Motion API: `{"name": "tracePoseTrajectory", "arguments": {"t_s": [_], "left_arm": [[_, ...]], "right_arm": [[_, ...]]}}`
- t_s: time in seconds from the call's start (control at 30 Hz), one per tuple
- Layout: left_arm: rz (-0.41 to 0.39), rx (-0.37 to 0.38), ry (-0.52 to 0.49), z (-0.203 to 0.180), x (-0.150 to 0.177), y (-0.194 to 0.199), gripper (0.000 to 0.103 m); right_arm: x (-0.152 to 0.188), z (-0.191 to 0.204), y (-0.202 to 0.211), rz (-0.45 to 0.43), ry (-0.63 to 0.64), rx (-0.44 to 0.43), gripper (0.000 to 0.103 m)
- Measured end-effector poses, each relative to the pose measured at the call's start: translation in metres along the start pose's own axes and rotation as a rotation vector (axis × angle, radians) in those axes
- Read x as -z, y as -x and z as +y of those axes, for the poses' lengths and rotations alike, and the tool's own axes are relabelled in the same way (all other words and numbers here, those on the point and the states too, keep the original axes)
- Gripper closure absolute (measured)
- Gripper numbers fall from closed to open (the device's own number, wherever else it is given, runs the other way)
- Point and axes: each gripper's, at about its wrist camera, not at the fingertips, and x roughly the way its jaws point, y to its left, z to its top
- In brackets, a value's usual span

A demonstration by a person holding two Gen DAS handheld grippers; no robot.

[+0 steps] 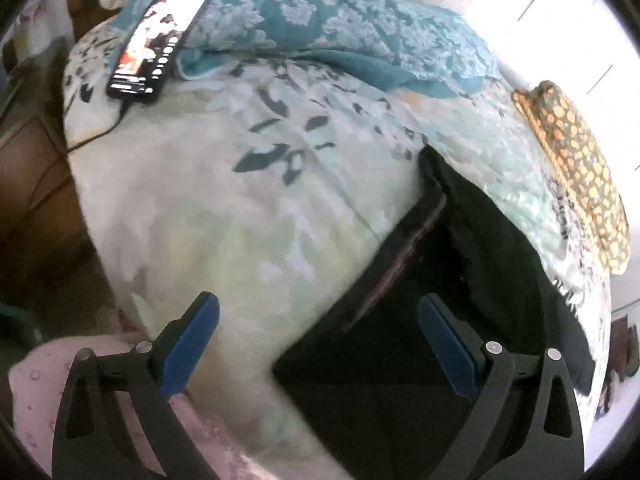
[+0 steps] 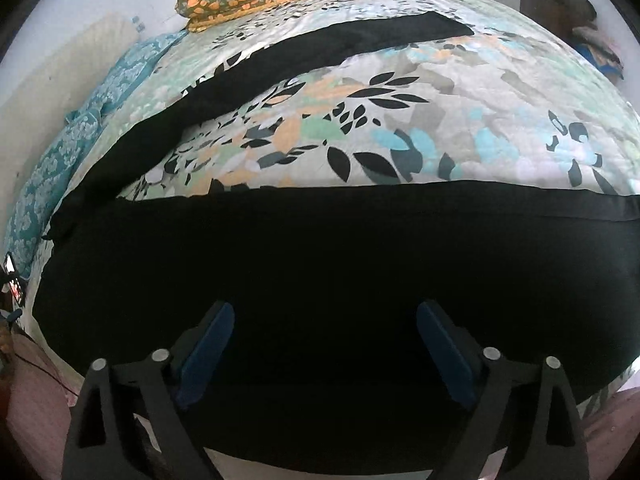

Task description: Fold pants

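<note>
My left tongs (image 1: 318, 346): two matte black arms with triangular cutouts, blue rectangular pads (image 1: 188, 350) on the inner faces, two round silver screw heads per arm. My right tongs (image 2: 325, 354): same build, black linkage, blue pads (image 2: 208, 354), silver screws at the pivots.

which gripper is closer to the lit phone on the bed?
Left. The left gripper is open at the waist end of the black pants, with the lit black smartphone ahead across the floral bedspread. The open right gripper sees the phone only at its far-left edge.
</note>
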Motion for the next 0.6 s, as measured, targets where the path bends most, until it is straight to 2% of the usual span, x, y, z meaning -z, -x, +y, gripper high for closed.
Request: {"name": "tracePoseTrajectory", "arguments": {"t_s": [0.07, 0.13, 0.2, 0.27, 0.3, 0.37, 0.43, 0.5, 0.57, 0.6], "left_arm": [[-0.017, 0.021, -0.079, -0.028, 0.005, -0.004, 0.003], [-0.013, 0.015, -0.222, -0.068, 0.005, -0.015, 0.003], [-0.069, -0.019, -0.41, -0.118, 0.009, -0.022, 0.003], [-0.096, -0.088, -0.525, -0.15, 0.012, -0.034, 0.003], [-0.07, -0.135, -0.56, -0.161, 0.012, -0.049, 0.003], [0.014, -0.219, -0.543, -0.161, 0.01, -0.078, 0.003], [0.088, -0.251, -0.466, -0.139, 0.009, -0.1, 0.0], [0.111, -0.127, -0.322, -0.104, 0.007, -0.1, 0.0], [0.137, -0.15, -0.292, -0.085, 0.009, -0.103, 0.0], [0.121, -0.141, -0.304, -0.08, 0.01, -0.098, 0.0]], "right_arm": [[0.004, 0.004, -0.003, 0.0, 0.025, -0.001, 0.0], [0.004, 0.012, -0.01, 0.005, 0.072, 0.039, 0.0], [0.008, 0.024, -0.016, 0.008, 0.163, 0.106, 0.0], [0.012, 0.027, -0.017, -0.01, 0.186, 0.127, 0.0], [0.012, 0.025, -0.016, -0.017, 0.175, 0.121, 0.0], [0.013, 0.022, -0.016, -0.027, 0.165, 0.11, 0.0], [0.014, 0.023, -0.016, -0.035, 0.171, 0.116, 0.0], [0.015, 0.024, -0.016, -0.042, 0.17, 0.121, 0.0], [0.015, 0.024, -0.016, -0.045, 0.171, 0.124, 0.0], [0.015, 0.024, -0.017, -0.045, 0.171, 0.125, 0.0]]}}
